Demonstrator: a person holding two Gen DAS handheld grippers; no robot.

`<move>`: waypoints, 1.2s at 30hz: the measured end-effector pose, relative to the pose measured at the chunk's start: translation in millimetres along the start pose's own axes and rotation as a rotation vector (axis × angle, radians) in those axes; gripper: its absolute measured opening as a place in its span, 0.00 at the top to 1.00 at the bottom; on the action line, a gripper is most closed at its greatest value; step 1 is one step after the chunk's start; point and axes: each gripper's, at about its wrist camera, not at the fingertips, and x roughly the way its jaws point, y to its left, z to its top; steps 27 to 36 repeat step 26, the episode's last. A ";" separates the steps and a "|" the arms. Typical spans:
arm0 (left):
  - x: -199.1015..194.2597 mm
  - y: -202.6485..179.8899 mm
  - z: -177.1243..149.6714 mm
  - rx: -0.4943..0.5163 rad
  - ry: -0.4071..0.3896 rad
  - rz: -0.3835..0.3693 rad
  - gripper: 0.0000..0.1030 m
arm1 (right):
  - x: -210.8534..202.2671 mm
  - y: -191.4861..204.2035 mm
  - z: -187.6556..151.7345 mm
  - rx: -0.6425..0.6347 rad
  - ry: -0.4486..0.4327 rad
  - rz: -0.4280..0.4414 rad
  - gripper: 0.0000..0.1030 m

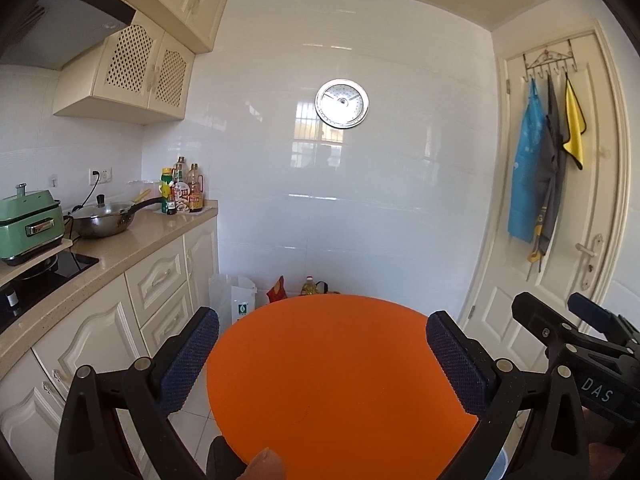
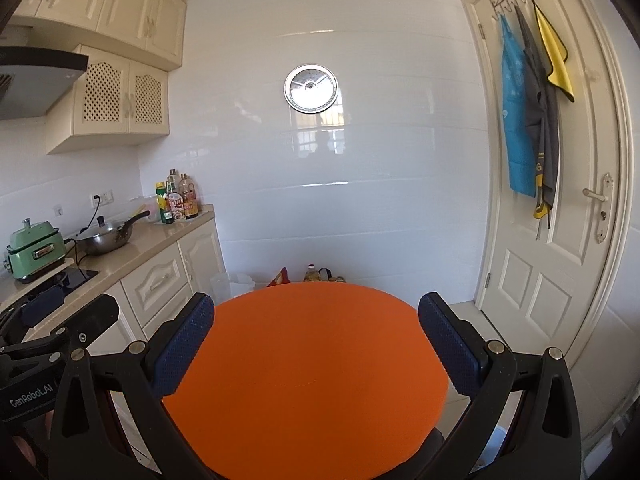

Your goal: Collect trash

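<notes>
Above the round orange table [image 1: 340, 376], both the left gripper [image 1: 322, 340] and right gripper [image 2: 316, 326] gape empty, while only the left-wrist view catches a fingertip [image 1: 266, 464].

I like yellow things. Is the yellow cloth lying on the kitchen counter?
No, the yellow cloth hangs from a hook rack at the top of the door, beside a blue apron.

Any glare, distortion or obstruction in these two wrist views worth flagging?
Left wrist view: strong fisheye bending of the door and cabinets; window reflection glares on the tiled wall; the orange disc fills the foreground between the left tool fingers. Right wrist view: same bending and wall glare; disc blocks the floor ahead of the right tool. Both sharp, evenly daylit.
</notes>
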 end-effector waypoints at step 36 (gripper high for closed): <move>13.9 10.7 23.4 -0.008 -0.021 0.006 0.01 | -5.0 4.1 0.7 -0.028 -0.025 -0.034 0.00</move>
